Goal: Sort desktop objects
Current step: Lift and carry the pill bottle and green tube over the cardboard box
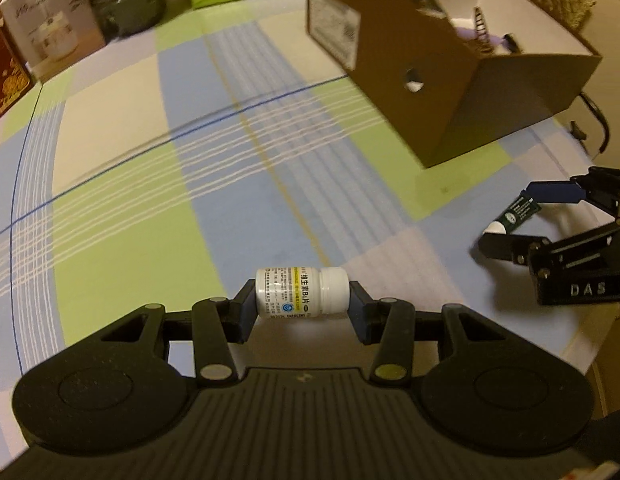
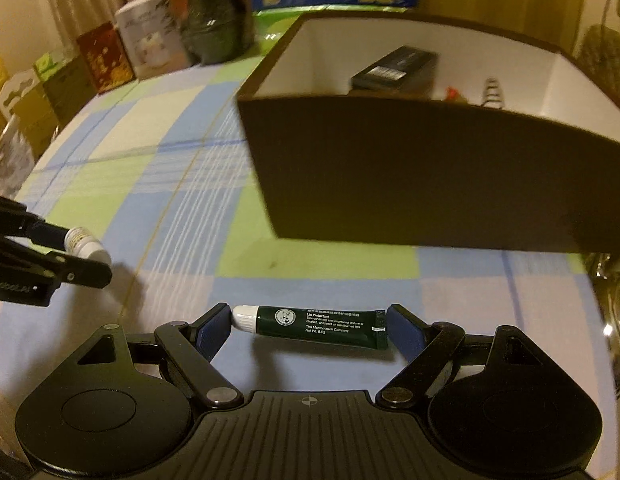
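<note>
Checked tablecloth [image 1: 122,200] covers the table — brown cardboard box [image 2: 409,184] stands on it.

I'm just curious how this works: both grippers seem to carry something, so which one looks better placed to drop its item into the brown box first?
Probably the right gripper: the cardboard box sits directly ahead of it, with its tube; for the left gripper and bottle, the box lies off to the side.

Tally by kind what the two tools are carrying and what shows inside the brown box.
Bottles: 1, white bottle in the left tool
Tubes: 1, green tube in the right tool
Flat black packs: 1, pack inside the box
Other things in the box: at least 2, too hidden to name
Total: at least 5
</note>
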A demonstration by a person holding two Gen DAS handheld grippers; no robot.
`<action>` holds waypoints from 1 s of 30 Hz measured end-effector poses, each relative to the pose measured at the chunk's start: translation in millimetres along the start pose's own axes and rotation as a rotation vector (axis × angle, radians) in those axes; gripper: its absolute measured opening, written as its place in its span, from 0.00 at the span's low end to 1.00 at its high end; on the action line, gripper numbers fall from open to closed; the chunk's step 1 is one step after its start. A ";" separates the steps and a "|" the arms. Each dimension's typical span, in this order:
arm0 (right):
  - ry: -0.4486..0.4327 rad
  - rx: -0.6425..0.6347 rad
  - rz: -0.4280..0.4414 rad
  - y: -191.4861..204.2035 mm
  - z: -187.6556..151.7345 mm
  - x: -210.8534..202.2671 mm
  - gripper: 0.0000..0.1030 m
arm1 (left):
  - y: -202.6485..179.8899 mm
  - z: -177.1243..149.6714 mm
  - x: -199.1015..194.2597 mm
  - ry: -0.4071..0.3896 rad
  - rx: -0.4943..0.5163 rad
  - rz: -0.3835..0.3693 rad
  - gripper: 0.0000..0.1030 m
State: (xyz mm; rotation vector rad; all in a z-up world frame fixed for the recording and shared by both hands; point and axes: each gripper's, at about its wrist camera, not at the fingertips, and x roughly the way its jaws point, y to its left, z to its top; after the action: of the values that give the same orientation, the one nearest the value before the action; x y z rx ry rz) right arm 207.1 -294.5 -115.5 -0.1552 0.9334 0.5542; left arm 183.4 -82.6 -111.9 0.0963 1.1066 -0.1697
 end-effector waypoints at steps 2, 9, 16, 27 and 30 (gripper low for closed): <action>-0.012 0.007 0.005 -7.0 1.3 -8.6 0.79 | -6.6 3.3 -6.8 -0.013 0.008 -0.007 0.41; -0.028 0.011 0.032 -24.3 10.2 -34.8 0.79 | -31.3 22.3 -30.6 -0.072 0.042 -0.040 0.41; -0.056 -0.003 0.048 -38.1 23.6 -57.6 0.79 | -57.3 44.9 -51.9 -0.144 0.069 -0.077 0.41; -0.145 -0.002 0.052 -75.8 44.3 -90.2 0.79 | -94.3 77.4 -65.0 -0.224 0.088 -0.103 0.41; -0.167 0.010 0.050 -93.3 52.6 -96.1 0.79 | -102.8 86.1 -66.7 -0.245 0.091 -0.108 0.41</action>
State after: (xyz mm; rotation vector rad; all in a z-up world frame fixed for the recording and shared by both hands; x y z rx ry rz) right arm 248.0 -391.8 -17.8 -0.0753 0.7796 0.5992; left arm 211.1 -191.7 -13.1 0.0940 0.8597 -0.3204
